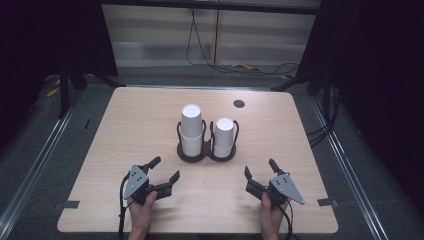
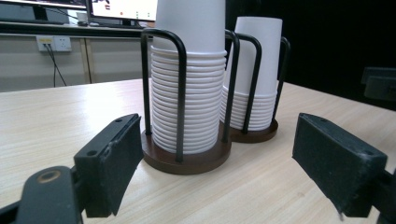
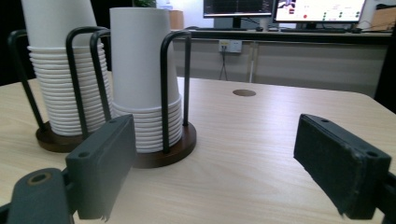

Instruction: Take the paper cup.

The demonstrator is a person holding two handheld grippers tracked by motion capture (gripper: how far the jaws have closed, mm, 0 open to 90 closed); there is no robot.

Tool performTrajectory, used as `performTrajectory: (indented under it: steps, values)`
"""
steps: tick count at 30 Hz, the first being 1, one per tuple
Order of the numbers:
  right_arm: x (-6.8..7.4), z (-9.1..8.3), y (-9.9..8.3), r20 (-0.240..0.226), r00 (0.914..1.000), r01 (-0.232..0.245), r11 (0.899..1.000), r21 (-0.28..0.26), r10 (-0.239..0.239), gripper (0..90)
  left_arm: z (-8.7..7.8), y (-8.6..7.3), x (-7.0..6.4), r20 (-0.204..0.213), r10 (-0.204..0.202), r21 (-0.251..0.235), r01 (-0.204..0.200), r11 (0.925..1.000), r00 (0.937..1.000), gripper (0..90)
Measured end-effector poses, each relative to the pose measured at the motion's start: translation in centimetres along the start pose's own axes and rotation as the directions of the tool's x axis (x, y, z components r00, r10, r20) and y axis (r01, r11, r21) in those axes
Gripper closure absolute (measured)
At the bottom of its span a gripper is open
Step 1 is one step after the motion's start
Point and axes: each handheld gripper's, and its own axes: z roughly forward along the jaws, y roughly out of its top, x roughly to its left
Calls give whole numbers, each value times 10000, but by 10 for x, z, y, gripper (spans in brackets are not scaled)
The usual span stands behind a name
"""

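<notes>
- White paper cups sit upside down in two stacks, the taller stack point(image 1: 191, 129) on the left and the shorter stack point(image 1: 224, 137) just beside it, both in a dark double cup holder point(image 1: 206, 156) with black wire loops, mid-surface point(image 1: 125, 130)
- Left hand-held gripper point(image 1: 163, 173): jaws spread wide, holding nothing, near the holder's left base
- Right hand-held gripper point(image 1: 260, 172): jaws equally wide, empty, near the holder's right side
</notes>
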Motion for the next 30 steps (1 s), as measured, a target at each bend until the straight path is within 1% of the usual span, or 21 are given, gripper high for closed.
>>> performTrajectory:
  steps: [2, 3, 4, 6, 8, 11, 12, 13, 14, 15, 16, 17, 18, 19, 20, 22, 24, 26, 27, 28, 30]
  values:
    - [0, -1, 0, -41, 10000, -49, 10000, 16, 49, 129, 0, 0, 0, 95, 39, 3, -39, 10000, 9999, 158]
    - [0, -1, 0, -133, 9999, -64, 10000, 48, 65, 129, 0, 0, -1, 67, -3, 14, 3, 10000, 10000, 158]
    - [1, 0, 1, -338, 9994, 34, 9998, 206, -27, 129, 1, 0, -1, 84, 34, 32, -34, 10000, 10000, 158]
    - [2, 0, 1, -308, 9995, 129, 9995, 290, -120, 129, 1, 0, -1, 69, 5, 19, -5, 10000, 10000, 157]
    - [3, 0, 1, -277, 9996, 96, 9995, 300, -88, 129, 1, 0, -1, 63, -19, 50, 19, 10000, 10000, 157]
    - [2, -1, 1, -242, 9997, 87, 9998, 203, -82, 130, 3, 1, -3, 230, 236, 283, -242, 9993, 9995, 155]
    - [2, -1, 0, -297, 9995, 114, 9998, 149, -110, 130, 4, 2, -1, 294, 107, 415, -119, 9991, 9995, 155]
    - [3, -1, 0, -377, 9991, 178, 9998, 122, -173, 130, 4, 1, -1, 259, -66, 378, 57, 9993, 9996, 156]
    - [3, -1, 0, -377, 9991, 178, 9998, 122, -173, 130, 4, 1, -1, 259, -66, 378, 57, 9993, 9996, 157]
    - [3, -2, 0, -388, 9989, 248, 9997, 65, -245, 133, 3, 1, 1, 437, -263, 301, 250, 9992, 9987, 157]
    - [3, -2, 0, -530, 9981, 306, 9995, 24, -304, 136, 2, 1, 1, 670, -347, 245, 331, 9992, 9972, 156]
    - [3, -3, 0, -572, 9979, 307, 9995, -2, -306, 136, 3, 1, 1, 610, -400, 258, 385, 9989, 9973, 156]
    - [3, -3, 0, -578, 9979, 284, 9996, -71, -288, 137, 3, 1, 1, 674, -440, 289, 421, 9987, 9968, 155]
    - [2, -3, 0, -586, 9979, 278, 9995, -121, -285, 139, 3, 1, 2, 689, -581, 249, 565, 9981, 9959, 155]
    - [2, -4, -1, -624, 9978, 211, 9996, -173, -222, 139, 4, 2, 3, 822, -600, 329, 574, 9978, 9948, 155]
    - [2, -5, -1, -601, 9981, 133, 9996, -239, -147, 138, 4, 7, 4, 797, -492, 424, 459, 9980, 9956, 155]
    - [1, -5, -1, -540, 9985, 0, 9995, -305, -17, 136, 5, 14, 7, 1000, -477, 488, 429, 9979, 9938, 154]
    - [0, -5, -1, -790, 9968, -89, 9997, -248, 70, 134, 8, 23, 9, 1135, -562, 813, 471, 9956, 9919, 156]
    - [1, -5, -1, -777, 9970, -34, 9997, -240, 15, 134, 10, 27, 10, 1115, -633, 958, 527, 9940, 9917, 156]
    - [1, -5, -1, -758, 9971, -19, 9998, -201, 4, 134, 11, 30, 12, 1216, -653, 893, 546, 9945, 9904, 156]
    - [2, -5, -1, -787, 9969, 4, 9998, -178, -18, 134, 12, 35, 13, 1172, -767, 728, 685, 9950, 9901, 156]
